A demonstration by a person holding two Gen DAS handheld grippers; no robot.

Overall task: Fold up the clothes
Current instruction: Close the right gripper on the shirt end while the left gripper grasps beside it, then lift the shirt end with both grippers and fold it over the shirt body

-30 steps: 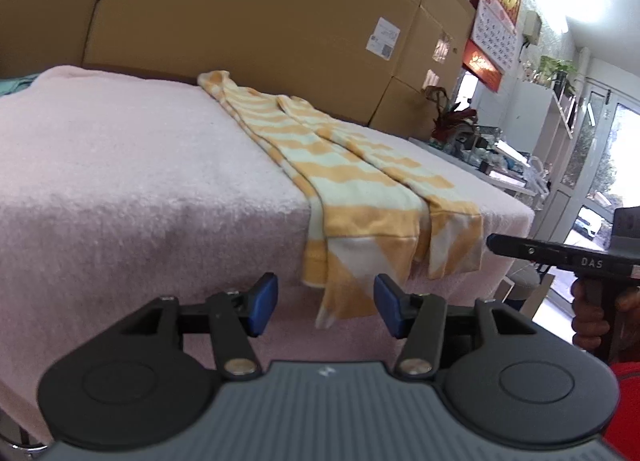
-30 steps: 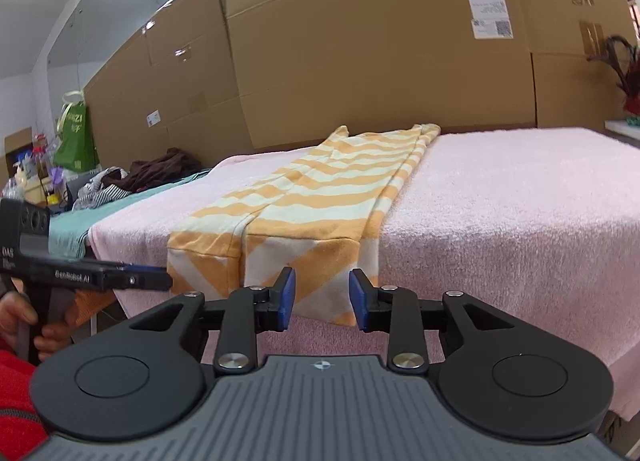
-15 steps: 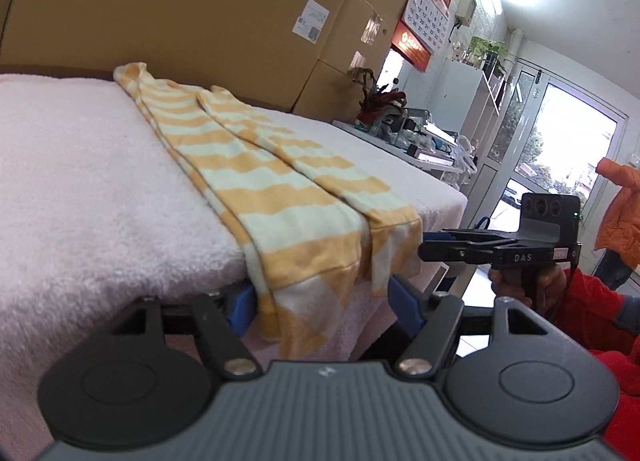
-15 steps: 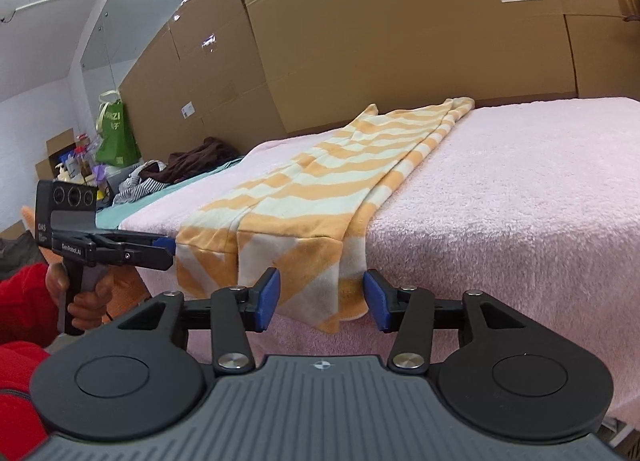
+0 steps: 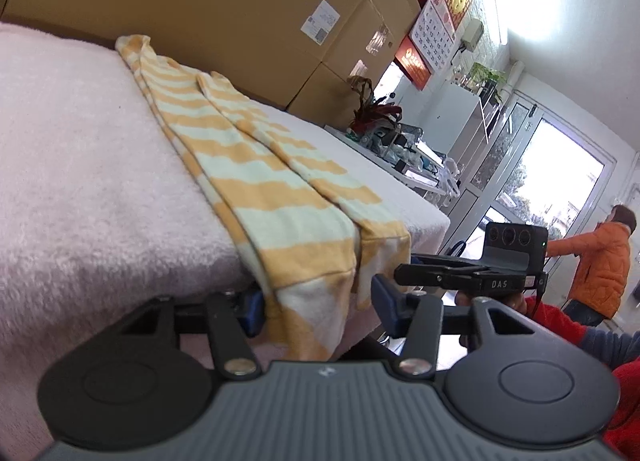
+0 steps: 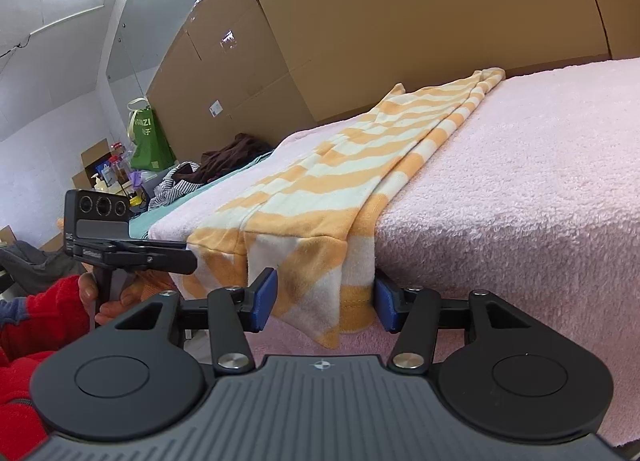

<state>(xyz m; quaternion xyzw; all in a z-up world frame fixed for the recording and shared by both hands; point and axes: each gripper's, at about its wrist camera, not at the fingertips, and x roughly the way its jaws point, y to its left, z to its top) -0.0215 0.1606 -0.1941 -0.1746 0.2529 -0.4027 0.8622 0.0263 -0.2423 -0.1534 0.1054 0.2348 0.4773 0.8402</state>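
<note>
Straddling hem: both grippers level at the table edge, jaws wide, cloth between the pads, not pinched.
Left gripper [image 5: 318,311]: lower centre of its view; left pad [image 5: 253,311] tucked against the garment's outer edge.
Right gripper [image 6: 326,299]: lower centre of its view; right pad [image 6: 386,303] beside the hanging hem.
Striped garment [image 6: 340,181]: orange-and-cream, folded lengthwise, running from upper right down over the edge of the pink towel [image 6: 520,181].
Hand [image 6: 100,297]: red-sleeved, lower left, gripping the handle upright.
</note>
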